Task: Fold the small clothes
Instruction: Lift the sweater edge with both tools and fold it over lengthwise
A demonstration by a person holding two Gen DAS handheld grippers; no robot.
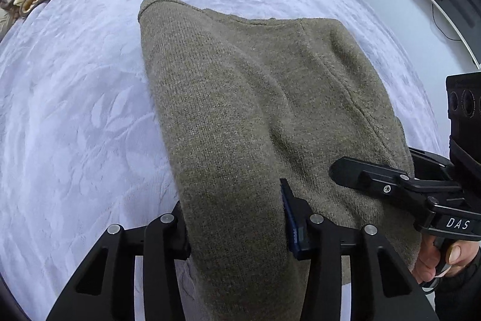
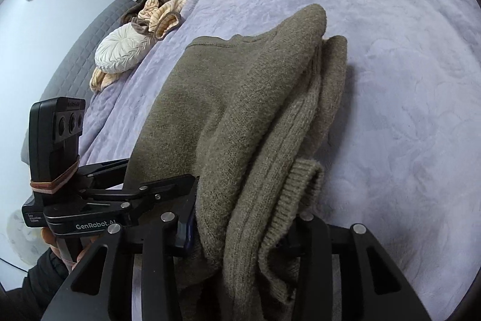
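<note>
Jaws of left gripper (image 1: 237,226) clamped on near edge of olive-brown knit sweater (image 1: 255,98), single thick layer between pads. Sweater lies half-folded on lilac plush bedspread (image 1: 75,98), far end resting flat, near end lifted. Right gripper (image 2: 240,233) pinches bunched stack, ribbed cuff (image 2: 296,188) poking out loose. Risk imo: cuff or inner layer slips from right grip since bundle fat and uneven, fold goes crooked. Uneven pull between hands drags far end, skews it too.

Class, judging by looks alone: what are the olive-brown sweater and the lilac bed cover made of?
Olive-brown sweater: looks like knitted wool or acrylic, matte and fuzzy, with visible stitch rows and a ribbed cuff. Lilac bed cover: probably plush fleece, with a soft sheen and an embossed leaf pattern.
</note>
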